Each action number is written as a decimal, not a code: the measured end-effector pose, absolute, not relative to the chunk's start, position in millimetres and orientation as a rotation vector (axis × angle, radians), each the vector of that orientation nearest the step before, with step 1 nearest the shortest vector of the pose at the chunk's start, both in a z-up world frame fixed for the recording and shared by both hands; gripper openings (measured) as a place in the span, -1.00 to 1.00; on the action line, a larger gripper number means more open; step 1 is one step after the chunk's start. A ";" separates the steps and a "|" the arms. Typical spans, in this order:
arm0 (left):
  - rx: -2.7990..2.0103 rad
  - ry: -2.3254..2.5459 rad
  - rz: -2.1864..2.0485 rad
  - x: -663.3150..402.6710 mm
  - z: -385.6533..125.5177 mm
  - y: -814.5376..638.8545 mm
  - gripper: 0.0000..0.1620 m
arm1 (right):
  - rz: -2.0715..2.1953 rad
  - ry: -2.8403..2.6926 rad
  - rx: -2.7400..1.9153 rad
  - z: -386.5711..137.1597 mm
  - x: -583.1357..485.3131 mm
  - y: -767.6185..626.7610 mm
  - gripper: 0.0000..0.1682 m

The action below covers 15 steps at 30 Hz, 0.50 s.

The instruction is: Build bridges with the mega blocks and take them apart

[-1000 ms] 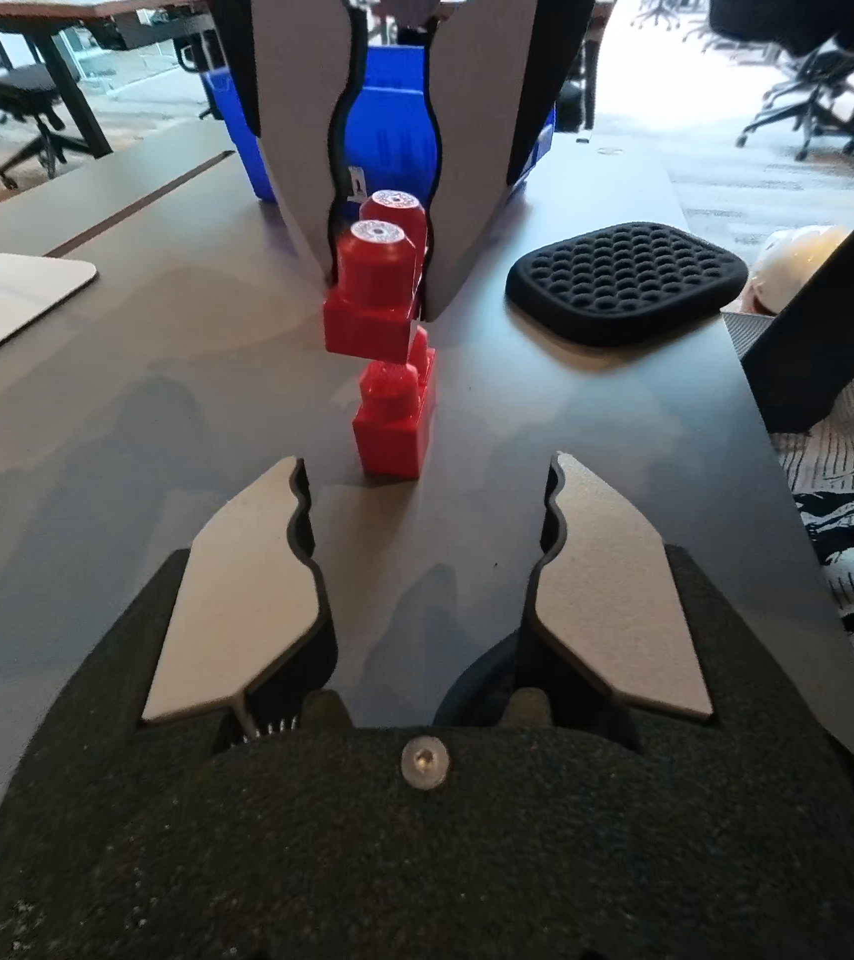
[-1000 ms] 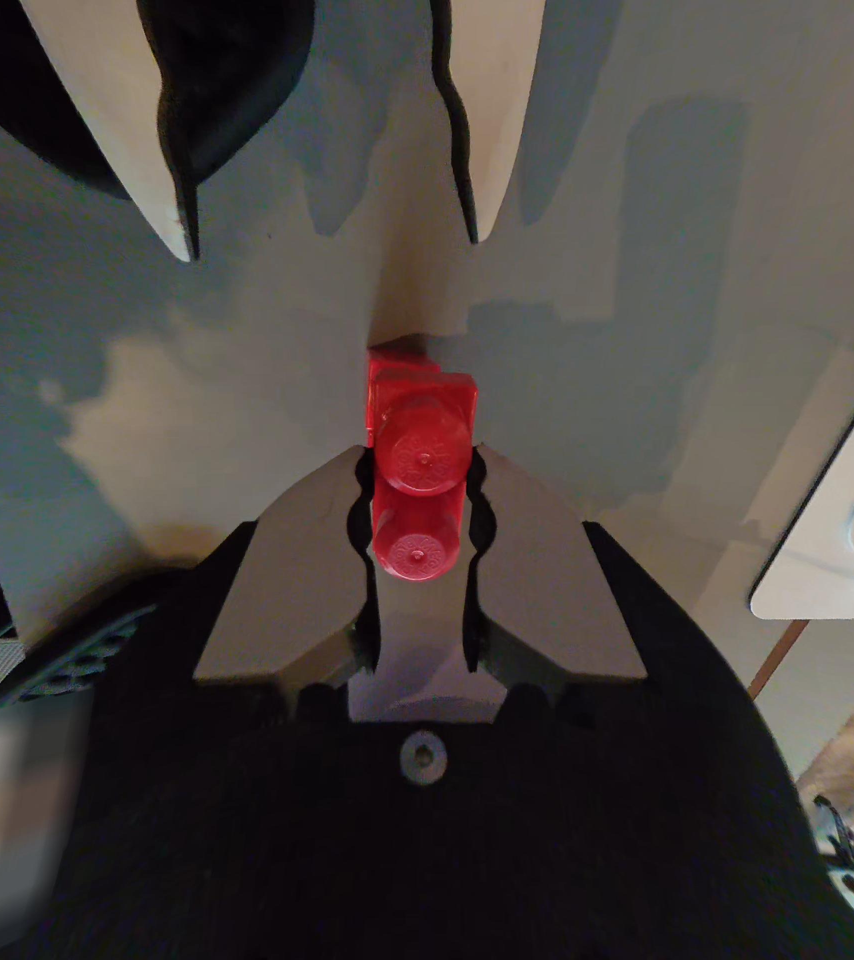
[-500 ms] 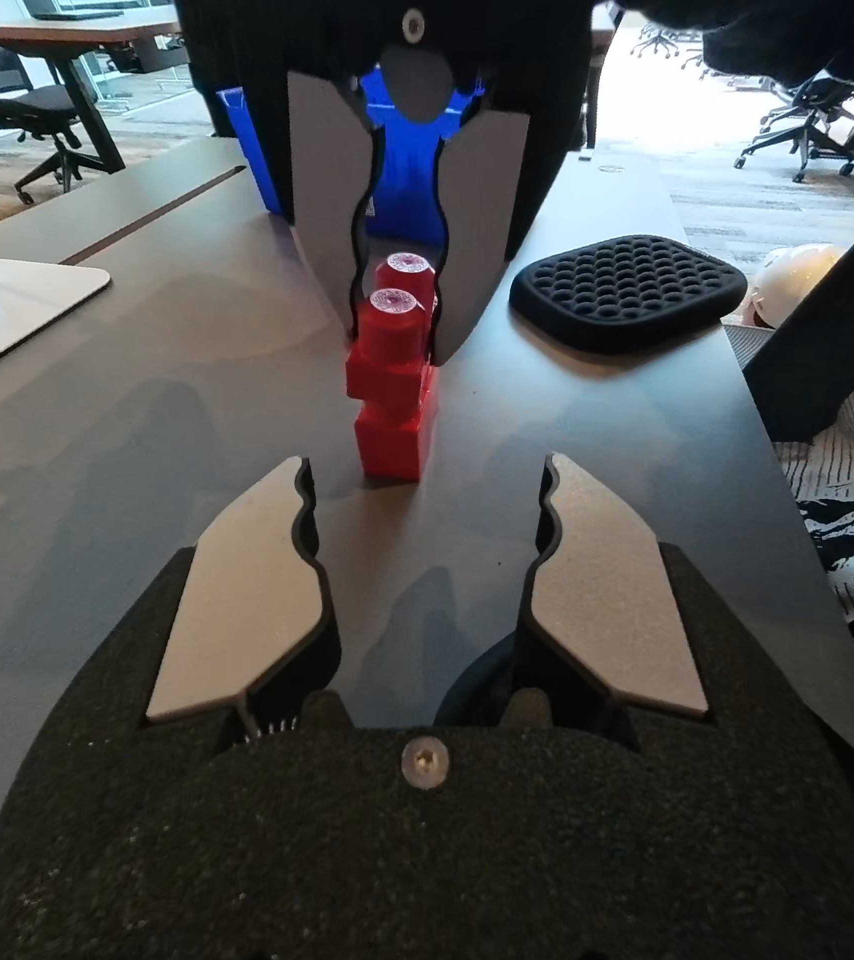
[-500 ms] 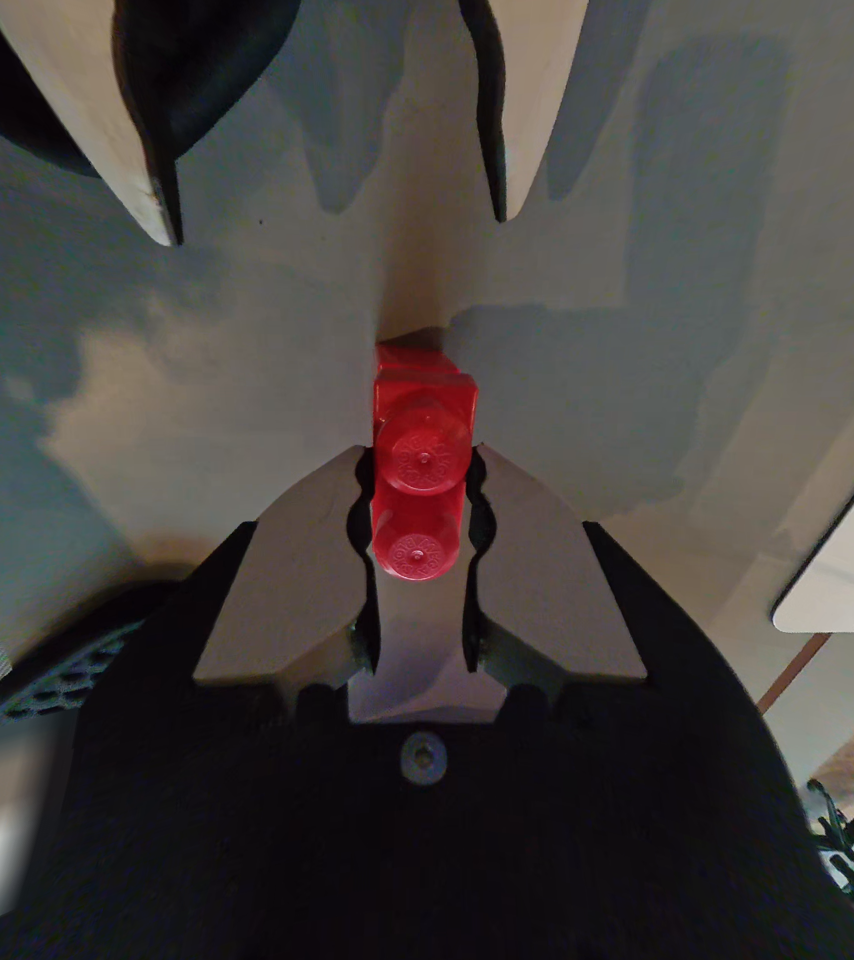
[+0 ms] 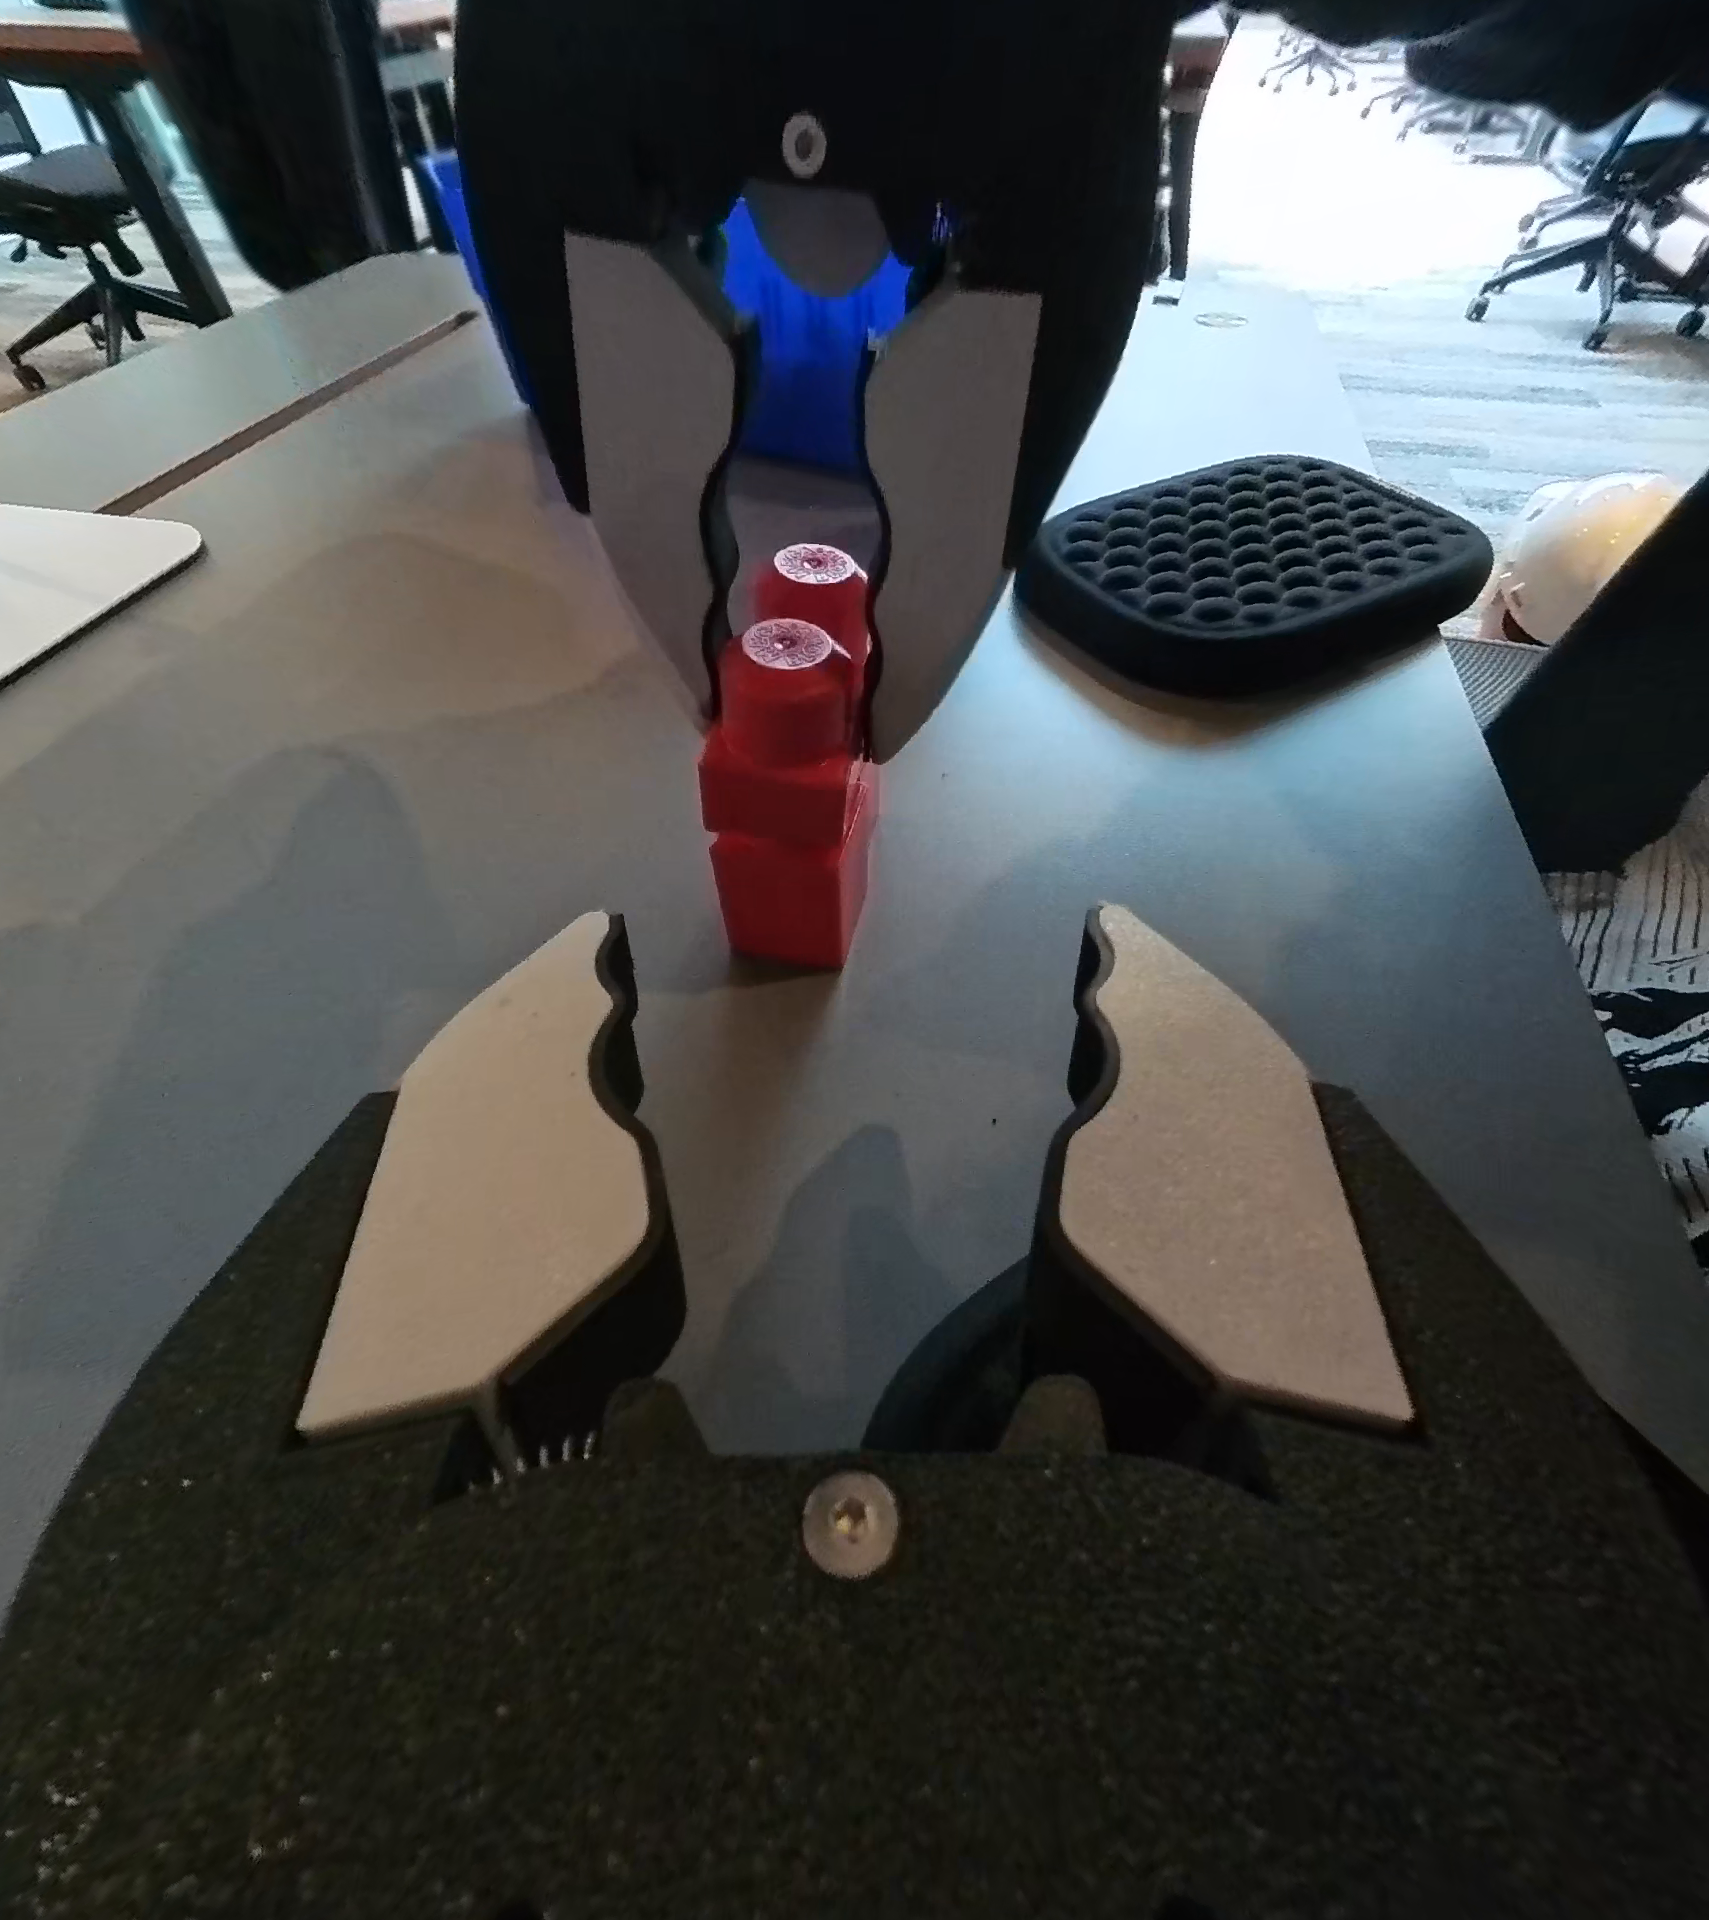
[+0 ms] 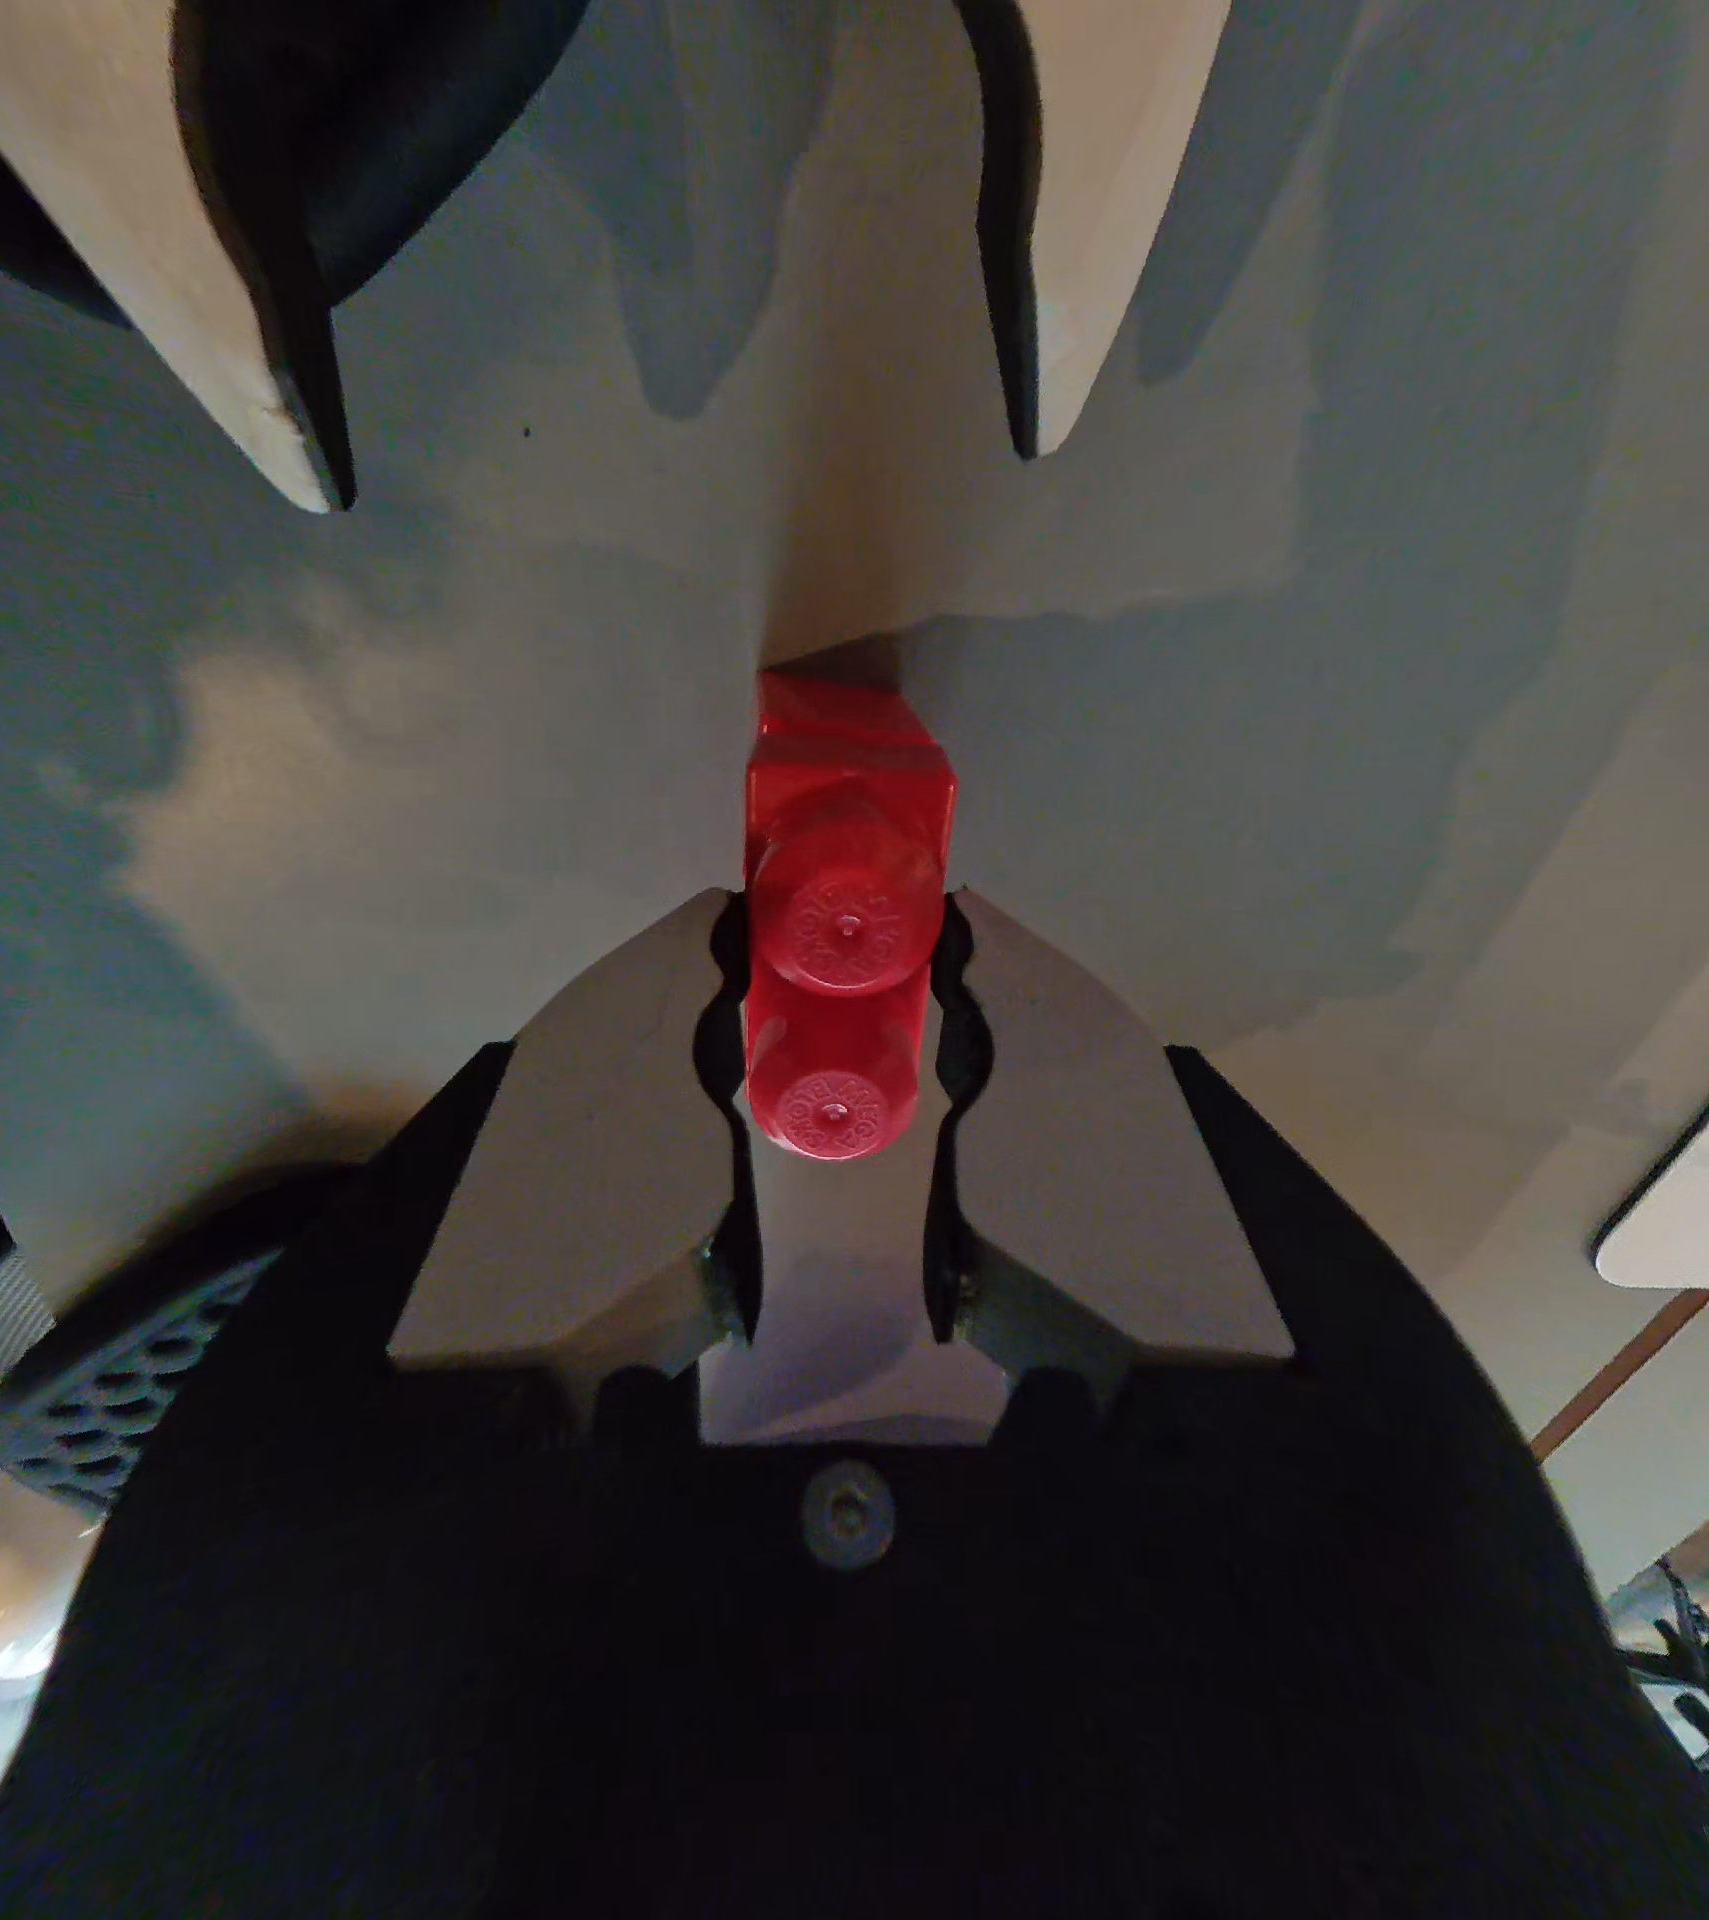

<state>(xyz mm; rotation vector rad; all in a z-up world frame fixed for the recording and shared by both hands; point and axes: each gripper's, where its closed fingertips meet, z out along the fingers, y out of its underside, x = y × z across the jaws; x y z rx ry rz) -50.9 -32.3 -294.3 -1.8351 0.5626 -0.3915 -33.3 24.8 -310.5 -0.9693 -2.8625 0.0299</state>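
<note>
Now my right claw [image 5: 790,717] pinches the upper red block [image 5: 782,769], seated on the lower red block [image 5: 793,894] on the grey table [image 5: 206,831]. Just short of that stack, my left claw [image 5: 855,997] hangs spread, empty.

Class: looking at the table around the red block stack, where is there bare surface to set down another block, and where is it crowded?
Bare table lies between the red stack and the white base, and before the honeycomb mat. Crowded: the right gripper over the stack, the left gripper before it.
</note>
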 end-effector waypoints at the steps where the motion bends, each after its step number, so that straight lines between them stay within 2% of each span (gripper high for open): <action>1: -1.836 0.563 -0.392 -50.9 -294.5 -32.3 0.01 | 0.027 -2.868 -0.975 -311.3 -33.3 24.6 -0.60; 15: -1.837 0.559 -0.399 -50.7 -294.6 -32.5 0.00 | -0.072 -2.911 -1.010 -317.0 -32.4 25.9 -0.60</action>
